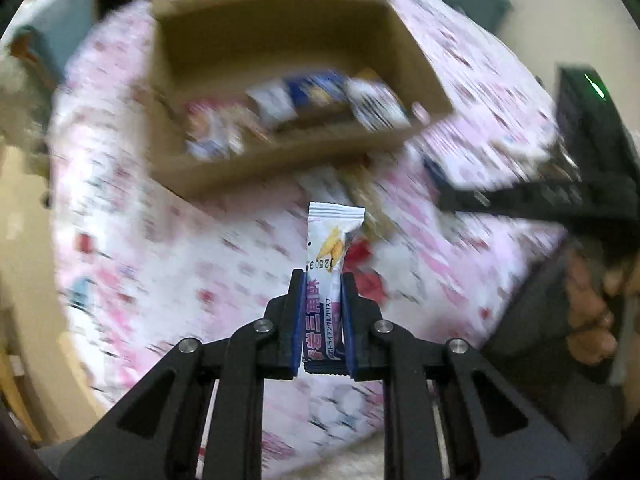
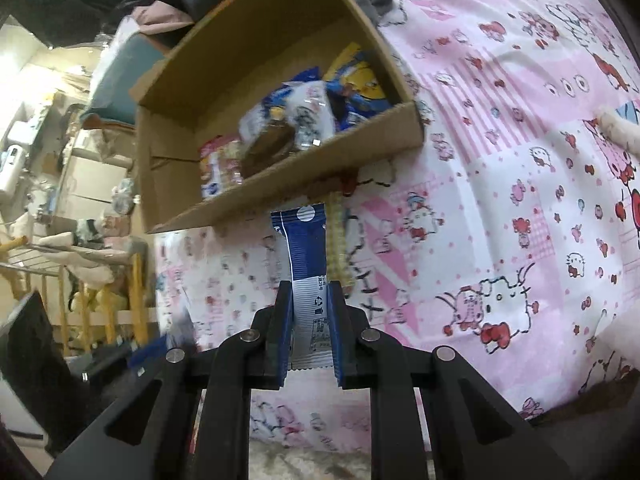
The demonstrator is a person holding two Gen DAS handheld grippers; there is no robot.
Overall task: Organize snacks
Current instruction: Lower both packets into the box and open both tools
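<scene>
Left wrist view is smeared with blur except for my own tool: my left gripper (image 1: 323, 276) is pinched on a slim white and purple snack packet printed with yellow chips (image 1: 329, 276), the blue pads (image 1: 347, 320) pressing its two sides. The packet stands up past the fingertips, its crimped white end uppermost. Ahead of the tips and a little to their left sits the open brown cardboard box (image 1: 192, 176), on the pink and white cartoon-print cloth (image 1: 168, 264). Inside it, toward its near wall, lie several blurred snack bags (image 1: 312, 96), blue, white and pink. Just right of the held packet, a red wrapper (image 1: 366, 264) lies on the cloth. Off to the right, my right gripper (image 1: 452, 198) shows as a dark streak; its tips are too blurred to read here.

From the right wrist camera things are sharp. That gripper (image 2: 311, 292) is clamped on a narrow blue and silver snack packet (image 2: 305, 248), which sticks forward beyond the fingertips with its blue end toward the box. The same cardboard box (image 2: 304, 172) lies straight ahead, its near wall just past the packet's tip, with the bags (image 2: 296, 120) piled inside toward the right-hand end. A thin yellowish stick packet (image 2: 338, 240) lies on the cloth (image 2: 500, 184) just right of the blue one, reaching toward the box's near wall.
</scene>
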